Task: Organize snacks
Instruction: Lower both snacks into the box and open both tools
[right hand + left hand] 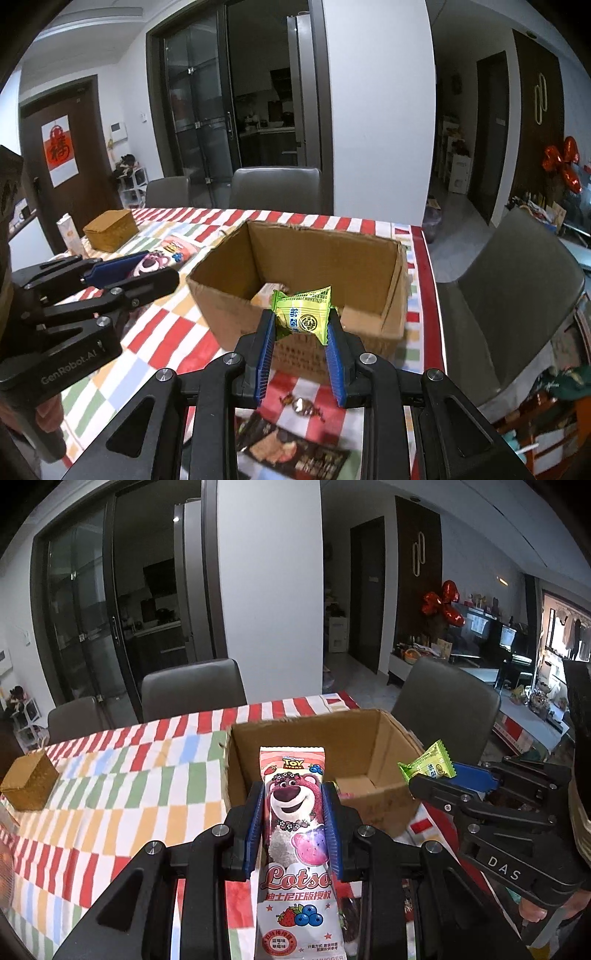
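Observation:
My left gripper (295, 805) is shut on a long pink Lotso snack packet (295, 834) and holds it above the near wall of an open cardboard box (295, 731). My right gripper (301, 325) is shut on a small green snack packet (303, 314) just in front of the same box (314, 258). The right gripper also shows in the left wrist view (443, 779) beside the box's right wall with the green packet (428, 764). The left gripper shows in the right wrist view (133, 269) left of the box with the pink packet (151, 260). A packet lies inside the box (269, 288).
A checked tablecloth (129, 794) covers the table. A small brown box (29, 786) stands at the left. A wrapped candy (301, 404) and a dark biscuit packet (291, 450) lie near the front edge. Grey chairs (192, 686) stand behind the table and one (517, 295) at the right.

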Motion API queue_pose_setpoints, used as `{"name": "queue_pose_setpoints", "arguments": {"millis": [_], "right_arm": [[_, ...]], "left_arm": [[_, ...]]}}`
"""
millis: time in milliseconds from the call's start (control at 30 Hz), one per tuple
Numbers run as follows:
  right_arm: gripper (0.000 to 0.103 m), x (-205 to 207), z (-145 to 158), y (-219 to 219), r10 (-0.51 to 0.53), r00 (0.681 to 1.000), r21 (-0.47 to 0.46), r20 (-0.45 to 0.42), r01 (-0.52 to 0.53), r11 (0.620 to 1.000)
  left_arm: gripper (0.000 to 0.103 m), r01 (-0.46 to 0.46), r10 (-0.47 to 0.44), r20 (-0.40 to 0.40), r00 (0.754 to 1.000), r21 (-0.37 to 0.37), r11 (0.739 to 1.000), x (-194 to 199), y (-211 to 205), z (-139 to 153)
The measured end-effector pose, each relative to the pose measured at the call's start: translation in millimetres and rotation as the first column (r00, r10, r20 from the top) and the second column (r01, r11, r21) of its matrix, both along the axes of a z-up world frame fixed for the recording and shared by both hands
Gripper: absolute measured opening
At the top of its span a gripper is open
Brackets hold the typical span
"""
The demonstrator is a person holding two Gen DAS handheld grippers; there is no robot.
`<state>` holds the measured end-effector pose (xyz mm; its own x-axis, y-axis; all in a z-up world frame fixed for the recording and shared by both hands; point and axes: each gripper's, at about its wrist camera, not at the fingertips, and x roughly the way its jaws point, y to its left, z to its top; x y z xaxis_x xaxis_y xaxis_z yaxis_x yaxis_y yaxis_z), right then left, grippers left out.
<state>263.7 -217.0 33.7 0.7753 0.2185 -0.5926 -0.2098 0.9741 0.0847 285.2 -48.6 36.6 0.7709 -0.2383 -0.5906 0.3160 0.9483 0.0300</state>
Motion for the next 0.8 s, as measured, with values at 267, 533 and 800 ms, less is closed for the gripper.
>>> {"name": "queue_pose_setpoints", "arguments": {"millis": [267,533,800], "right_arm": [[0.028,37.8,3.5,1.8,-0.003,1.0,-0.04,-0.01,0.003,0.999],[0.028,71.5,-1.4,-0.5,-0.012,0.999,-0.052,-0.04,0.009,0.999],[0.041,93.0,-5.4,-2.1,-0.024,0.998,-0.061,-0.063,0.02,0.998]], "left_arm": [[0.03,0.003,-0.003,-0.001,1.0,0.003,1.0,37.6,0.7,5.0],[0.03,0.0,-0.001,-0.032,0.999,-0.004,1.0,75.2,-5.2,2.2],[0.038,-0.041,0.045,-0.062,0.997,0.057,0.998,100.1,-11.6,-10.5]]}}
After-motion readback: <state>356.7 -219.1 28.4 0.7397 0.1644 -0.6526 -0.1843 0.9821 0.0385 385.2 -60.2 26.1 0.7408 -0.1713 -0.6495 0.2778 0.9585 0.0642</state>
